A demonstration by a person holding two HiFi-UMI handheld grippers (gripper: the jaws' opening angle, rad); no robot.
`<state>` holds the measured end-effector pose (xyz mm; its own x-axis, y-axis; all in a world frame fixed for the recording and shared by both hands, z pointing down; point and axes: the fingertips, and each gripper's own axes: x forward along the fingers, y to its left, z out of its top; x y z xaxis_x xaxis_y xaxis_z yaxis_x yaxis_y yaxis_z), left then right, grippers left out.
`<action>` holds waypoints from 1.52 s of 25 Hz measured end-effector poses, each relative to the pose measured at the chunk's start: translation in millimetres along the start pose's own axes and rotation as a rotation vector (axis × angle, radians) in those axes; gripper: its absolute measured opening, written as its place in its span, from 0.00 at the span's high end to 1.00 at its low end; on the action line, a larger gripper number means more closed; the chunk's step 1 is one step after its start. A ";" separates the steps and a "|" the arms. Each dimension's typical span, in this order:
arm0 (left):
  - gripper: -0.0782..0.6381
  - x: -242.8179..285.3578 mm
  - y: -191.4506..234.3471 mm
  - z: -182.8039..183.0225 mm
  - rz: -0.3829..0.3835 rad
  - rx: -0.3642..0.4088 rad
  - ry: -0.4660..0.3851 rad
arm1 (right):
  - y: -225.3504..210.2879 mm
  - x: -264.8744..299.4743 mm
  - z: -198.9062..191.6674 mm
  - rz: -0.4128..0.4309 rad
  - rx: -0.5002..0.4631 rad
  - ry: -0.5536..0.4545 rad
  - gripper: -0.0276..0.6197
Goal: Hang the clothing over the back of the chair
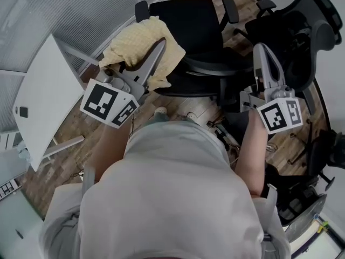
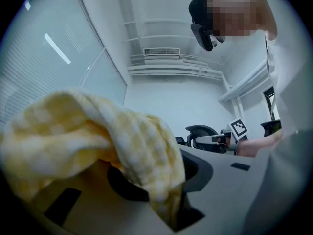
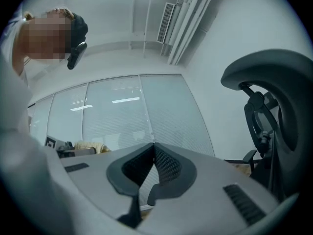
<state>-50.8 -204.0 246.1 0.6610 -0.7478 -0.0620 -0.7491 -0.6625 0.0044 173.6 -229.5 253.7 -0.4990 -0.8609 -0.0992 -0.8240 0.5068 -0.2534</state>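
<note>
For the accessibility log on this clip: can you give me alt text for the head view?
Seen from above, a person's left tool grips a bunched yellow cloth beside a black office chair. The right tool, shut and empty, points toward a second dark chair; a white table stands at left.

white shirt, grey jaws, black-white marker cubes
</note>
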 end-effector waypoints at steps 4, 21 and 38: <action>0.72 3.5 -17.9 9.1 -0.079 -0.001 0.002 | -4.6 -6.4 0.7 0.004 0.000 -0.005 0.92; 0.72 8.5 -117.0 41.2 -0.549 0.074 0.069 | -19.8 -25.5 9.2 -0.007 0.006 -0.011 0.92; 0.72 -25.8 -216.3 65.3 -1.115 0.010 0.072 | -33.6 -31.8 15.3 -0.061 0.004 -0.029 0.92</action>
<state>91.3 -38.5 181.6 0.9641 0.2636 0.0312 0.2644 -0.9641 -0.0255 221.3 -219.9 250.7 -0.4396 -0.8912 -0.1115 -0.8516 0.4530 -0.2639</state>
